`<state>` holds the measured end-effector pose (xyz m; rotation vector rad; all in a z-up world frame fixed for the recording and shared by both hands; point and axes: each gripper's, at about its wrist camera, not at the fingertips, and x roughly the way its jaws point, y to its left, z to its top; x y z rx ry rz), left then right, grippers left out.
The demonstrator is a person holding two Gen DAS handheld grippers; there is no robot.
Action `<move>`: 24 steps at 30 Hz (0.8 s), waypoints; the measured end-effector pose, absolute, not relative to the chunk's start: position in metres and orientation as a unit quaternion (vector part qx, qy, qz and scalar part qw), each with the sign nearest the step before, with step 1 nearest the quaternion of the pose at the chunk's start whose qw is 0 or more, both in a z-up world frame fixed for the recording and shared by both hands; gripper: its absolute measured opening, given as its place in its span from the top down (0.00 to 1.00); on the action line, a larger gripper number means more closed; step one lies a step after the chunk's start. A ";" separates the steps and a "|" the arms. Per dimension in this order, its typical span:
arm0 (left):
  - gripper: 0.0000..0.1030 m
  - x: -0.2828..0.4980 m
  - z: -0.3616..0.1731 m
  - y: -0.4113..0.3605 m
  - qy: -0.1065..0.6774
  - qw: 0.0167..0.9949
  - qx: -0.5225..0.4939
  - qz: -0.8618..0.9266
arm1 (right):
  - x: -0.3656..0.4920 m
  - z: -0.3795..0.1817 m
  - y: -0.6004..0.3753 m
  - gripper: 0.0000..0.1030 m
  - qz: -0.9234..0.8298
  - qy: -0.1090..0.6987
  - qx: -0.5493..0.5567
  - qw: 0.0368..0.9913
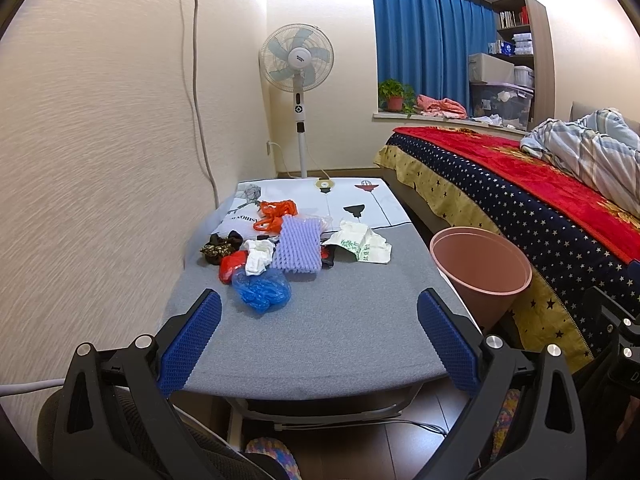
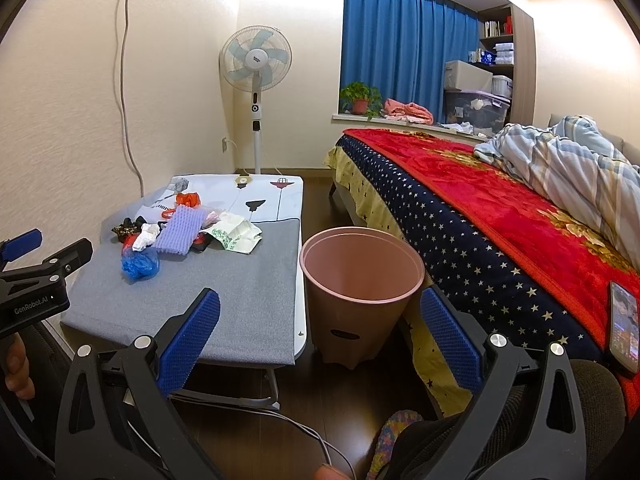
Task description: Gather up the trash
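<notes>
Trash lies in a heap on the low grey table [image 1: 340,328] [image 2: 224,296]: a blue plastic bag [image 1: 262,289] [image 2: 139,265] nearest me, a purple foam net [image 1: 298,246] [image 2: 180,232], white crumpled paper [image 1: 258,258], a white printed wrapper [image 1: 366,244] [image 2: 234,234], an orange bag [image 1: 276,214] [image 2: 188,199], red and dark scraps. A pink bin [image 1: 482,276] [image 2: 360,280] stands empty on the floor between table and bed. My left gripper [image 1: 318,338] is open at the table's near edge, short of the heap. My right gripper [image 2: 320,338] is open, low before the bin.
A bed with a red and starred cover [image 2: 500,216] runs along the right, with a phone [image 2: 624,328] on it. A standing fan [image 1: 298,64] is behind the table. Cables [image 2: 304,432] run over the dark floor under the table. The wall is close on the left.
</notes>
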<state>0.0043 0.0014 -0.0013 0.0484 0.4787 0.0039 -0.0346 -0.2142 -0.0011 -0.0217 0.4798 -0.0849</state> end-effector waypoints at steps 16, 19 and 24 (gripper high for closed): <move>0.08 0.013 -0.001 0.008 0.268 0.963 0.015 0.009 | -0.025 -0.001 -0.214 0.05 -0.033 0.250 -0.013 0.968; 0.08 0.025 0.010 0.022 0.268 0.963 0.011 0.036 | -0.011 0.010 -0.211 0.05 -0.006 0.239 -0.017 0.971; 0.08 0.066 0.030 0.043 0.265 0.961 0.023 0.076 | 0.040 0.020 -0.190 0.05 0.090 0.261 -0.006 0.961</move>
